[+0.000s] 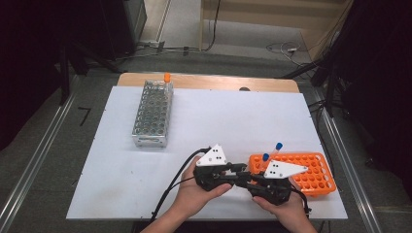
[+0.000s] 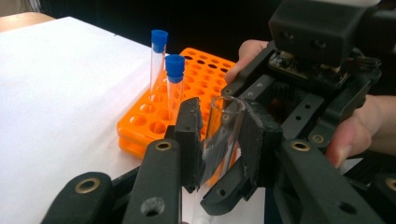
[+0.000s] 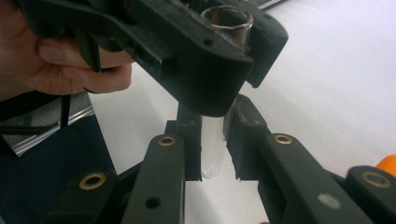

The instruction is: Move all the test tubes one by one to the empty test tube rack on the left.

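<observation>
Passing an uncapped glass tube between the two tools looks like the step in hand. In the high view, low and centre-right of the frame, the left hand-held gripper and the right hand-held gripper meet nose to nose just beside the orange rack, over the white counter; a metal rack stands well apart at upper left.

In the left gripper view, the tube sits at centre frame, pinched between this tool's pads near its open mouth, tilted a little. Two blue-capped tubes stand in the orange rack behind it.

In the right gripper view, the tube's rounded bottom hangs at centre frame between the right jaws, which flank it closely; whether they already press it I cannot tell. To do this well, I judge, close the right jaws squarely before the left lets go, gently, since glass is slippery and brittle.
</observation>
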Tool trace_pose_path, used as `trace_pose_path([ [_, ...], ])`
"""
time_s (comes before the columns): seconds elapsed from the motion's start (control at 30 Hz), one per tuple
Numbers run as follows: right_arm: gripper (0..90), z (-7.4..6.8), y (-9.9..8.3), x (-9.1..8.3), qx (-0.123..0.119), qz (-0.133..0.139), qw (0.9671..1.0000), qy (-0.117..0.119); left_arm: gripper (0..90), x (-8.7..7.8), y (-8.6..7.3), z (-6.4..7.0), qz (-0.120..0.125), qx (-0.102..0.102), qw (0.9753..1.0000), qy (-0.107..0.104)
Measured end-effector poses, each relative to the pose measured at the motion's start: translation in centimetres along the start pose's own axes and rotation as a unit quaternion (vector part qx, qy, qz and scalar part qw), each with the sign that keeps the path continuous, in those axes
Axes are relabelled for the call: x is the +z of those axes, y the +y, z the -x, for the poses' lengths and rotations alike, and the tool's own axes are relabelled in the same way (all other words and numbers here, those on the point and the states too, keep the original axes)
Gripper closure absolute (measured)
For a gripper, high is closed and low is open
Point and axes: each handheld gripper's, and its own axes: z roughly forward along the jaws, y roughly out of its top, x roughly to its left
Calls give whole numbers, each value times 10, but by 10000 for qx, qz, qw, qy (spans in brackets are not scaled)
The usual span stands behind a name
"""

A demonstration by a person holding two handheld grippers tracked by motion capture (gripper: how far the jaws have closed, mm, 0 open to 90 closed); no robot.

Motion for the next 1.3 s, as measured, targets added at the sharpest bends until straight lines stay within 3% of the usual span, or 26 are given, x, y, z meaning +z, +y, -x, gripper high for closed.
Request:
trace_pose_path([
  [0.57, 723, 3, -3, 0, 36, 91, 9999, 112, 771, -3, 0, 0, 42, 144, 9998, 136],
  [0.9, 586, 6, -8, -7, 65, 159, 9997, 150, 771, -16, 1, -10, 180, 97, 9993, 314],
  [1.3, 341, 13, -19, -29, 60, 282, 9996, -48, 771, -44, 3, -33, 414, -51, 9963, 751],
])
